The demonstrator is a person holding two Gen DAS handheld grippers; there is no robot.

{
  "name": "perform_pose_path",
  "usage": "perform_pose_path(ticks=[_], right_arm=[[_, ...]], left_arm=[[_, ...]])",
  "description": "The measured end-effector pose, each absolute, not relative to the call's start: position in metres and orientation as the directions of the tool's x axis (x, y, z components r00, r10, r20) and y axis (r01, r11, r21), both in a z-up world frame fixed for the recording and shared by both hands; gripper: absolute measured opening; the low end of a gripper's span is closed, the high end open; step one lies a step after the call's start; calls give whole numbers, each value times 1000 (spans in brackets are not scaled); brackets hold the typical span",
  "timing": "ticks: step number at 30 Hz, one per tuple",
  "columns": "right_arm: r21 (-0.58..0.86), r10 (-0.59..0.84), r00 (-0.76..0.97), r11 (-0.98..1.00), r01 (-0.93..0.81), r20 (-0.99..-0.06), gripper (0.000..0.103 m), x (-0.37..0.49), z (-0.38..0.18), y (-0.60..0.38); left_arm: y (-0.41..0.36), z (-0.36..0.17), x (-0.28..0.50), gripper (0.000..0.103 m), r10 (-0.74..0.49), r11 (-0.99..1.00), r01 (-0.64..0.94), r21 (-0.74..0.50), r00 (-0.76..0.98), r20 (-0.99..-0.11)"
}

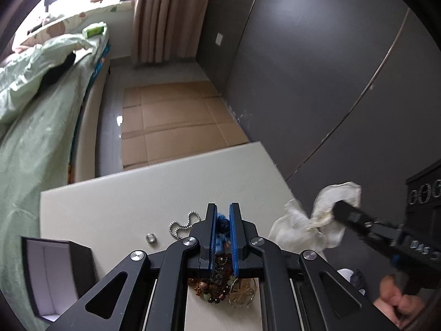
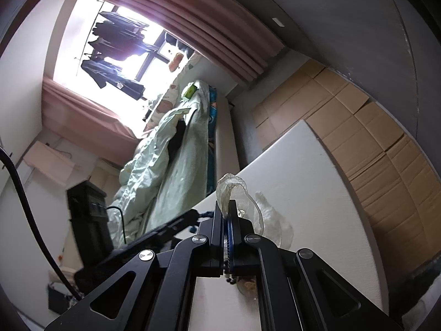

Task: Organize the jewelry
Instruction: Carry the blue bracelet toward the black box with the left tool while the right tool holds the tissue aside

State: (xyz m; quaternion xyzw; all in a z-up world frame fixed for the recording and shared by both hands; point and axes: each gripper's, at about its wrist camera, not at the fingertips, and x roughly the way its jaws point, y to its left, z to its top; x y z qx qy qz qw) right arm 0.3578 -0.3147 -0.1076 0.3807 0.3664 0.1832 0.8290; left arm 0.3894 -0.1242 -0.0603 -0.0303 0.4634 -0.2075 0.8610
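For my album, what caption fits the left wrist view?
Left claw grips a blue tassel while the right claw pinches a white pouch.

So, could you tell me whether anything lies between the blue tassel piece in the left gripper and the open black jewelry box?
Nothing visible blocks it. The left gripper holds the blue tassel piece, and the open jewelry box sits to its left. Only a small silver ring and a ball chain lie flat on the white tabletop between them.

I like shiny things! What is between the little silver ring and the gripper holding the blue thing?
In the left wrist view, a silver ball chain lies between the ring and the left gripper.
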Motion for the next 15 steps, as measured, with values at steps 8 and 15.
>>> perform_pose_path(ticks=[8,15], right_arm=[[768,617,653,635,-83,-439,3,360,-99,-286],[774,653,632,620,-131,-417,3,364,-92,-255]], left_arm=[[-90,-19,377,9,-379,917,327,-228,538,-753],[-35,5,368,9,-317,945,262,-195,592,-741]])
